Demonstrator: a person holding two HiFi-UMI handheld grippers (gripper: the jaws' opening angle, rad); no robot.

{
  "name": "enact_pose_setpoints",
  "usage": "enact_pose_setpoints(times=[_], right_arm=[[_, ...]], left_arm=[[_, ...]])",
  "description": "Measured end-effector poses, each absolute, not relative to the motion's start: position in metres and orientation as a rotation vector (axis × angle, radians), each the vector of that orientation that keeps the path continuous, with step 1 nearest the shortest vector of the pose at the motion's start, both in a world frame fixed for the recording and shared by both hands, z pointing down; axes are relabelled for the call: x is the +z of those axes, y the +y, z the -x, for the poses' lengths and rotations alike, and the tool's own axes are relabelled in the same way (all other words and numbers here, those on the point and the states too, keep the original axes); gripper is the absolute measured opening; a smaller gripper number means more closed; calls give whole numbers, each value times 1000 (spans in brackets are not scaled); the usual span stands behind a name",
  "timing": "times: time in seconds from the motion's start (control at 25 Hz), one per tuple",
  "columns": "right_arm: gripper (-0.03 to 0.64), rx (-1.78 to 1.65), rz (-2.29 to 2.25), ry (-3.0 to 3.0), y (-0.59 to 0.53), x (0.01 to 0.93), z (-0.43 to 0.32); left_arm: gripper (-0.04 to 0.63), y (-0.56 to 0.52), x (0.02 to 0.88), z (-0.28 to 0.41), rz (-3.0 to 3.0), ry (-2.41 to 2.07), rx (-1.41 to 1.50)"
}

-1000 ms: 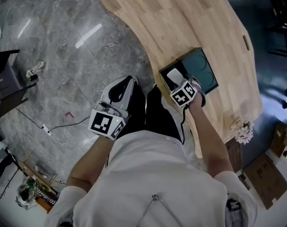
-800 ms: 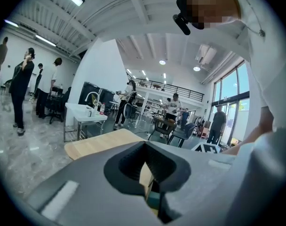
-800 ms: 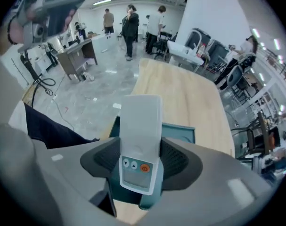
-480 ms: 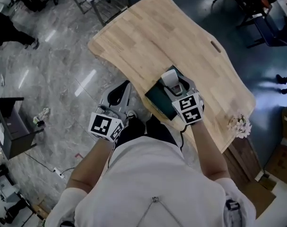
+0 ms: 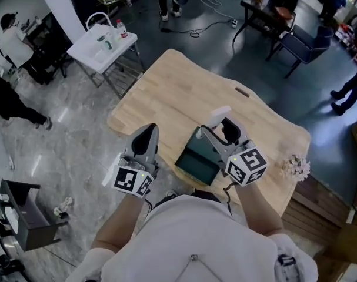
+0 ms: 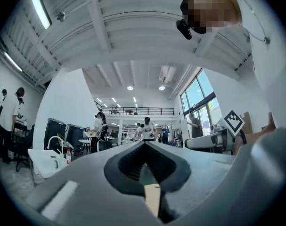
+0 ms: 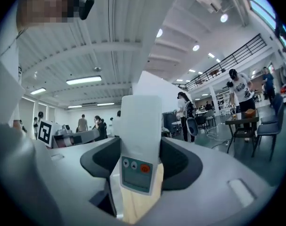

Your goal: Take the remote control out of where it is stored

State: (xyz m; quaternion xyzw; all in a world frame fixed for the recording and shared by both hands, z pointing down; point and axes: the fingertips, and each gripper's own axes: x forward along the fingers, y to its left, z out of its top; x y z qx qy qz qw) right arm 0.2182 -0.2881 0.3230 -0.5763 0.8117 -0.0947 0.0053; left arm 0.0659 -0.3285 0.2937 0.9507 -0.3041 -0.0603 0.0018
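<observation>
Between right tongs (image 7: pixel 141 157), white remote control (image 7: pixel 140 121)

The left gripper (image 6: pixel 145 145) points up into a large hall. Its grey jaws are closed together, with nothing between the dark pads (image 6: pixel 126 165). A sliver of pale wooden tabletop (image 6: pixel 152 199) shows through the gap beneath them. At the right is the right gripper (image 6: pixel 204 141) with its marker cube (image 6: pixel 233 121). Far left, a white folding table (image 6: pixel 44 158) carries a bottle (image 6: pixel 69 156). People (image 6: pixel 147 126) stand in the distance.
</observation>
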Motion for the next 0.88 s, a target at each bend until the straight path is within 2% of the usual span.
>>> enact_pose_setpoints(times=[0.2,0.88], right_arm=[[291,-203,1821,2415,-276,294,-239],[290,-195,1876,2415,-258,297,-252]], left_arm=[[0,-329,267,-73,-3026,-941,-247],[1,-313,277,-79,-3016,-950,-237]])
